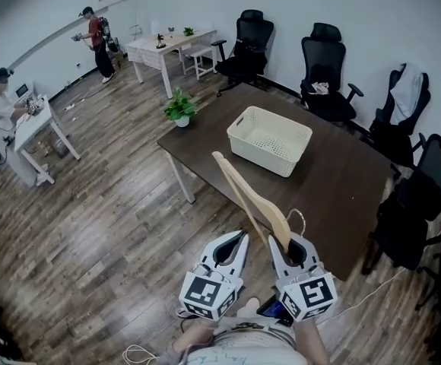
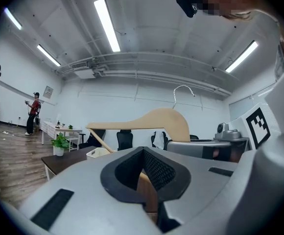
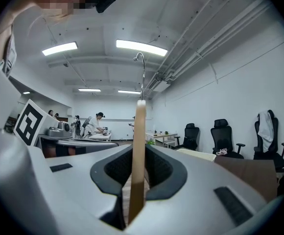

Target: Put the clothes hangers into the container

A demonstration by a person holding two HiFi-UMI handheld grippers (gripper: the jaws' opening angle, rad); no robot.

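Note:
A wooden clothes hanger (image 1: 245, 195) with a metal hook (image 1: 298, 220) is clamped in my right gripper (image 1: 276, 244), which is shut on its thick end near the hook. The hanger's arm reaches out over the near edge of the table toward the cream slotted basket (image 1: 261, 158). In the right gripper view the hanger (image 3: 139, 146) stands edge-on between the jaws. My left gripper (image 1: 239, 240) is beside the right one, shut, with nothing in it. In the left gripper view the hanger (image 2: 152, 121) crosses ahead, beyond the left gripper (image 2: 143, 153), with the basket (image 2: 97, 152) behind it.
The basket sits on a dark brown table (image 1: 342, 181) with a potted plant (image 1: 179, 109) at its far left corner. Black office chairs (image 1: 327, 71) line the far and right sides. Two people are at white desks (image 1: 34, 124) in the distance.

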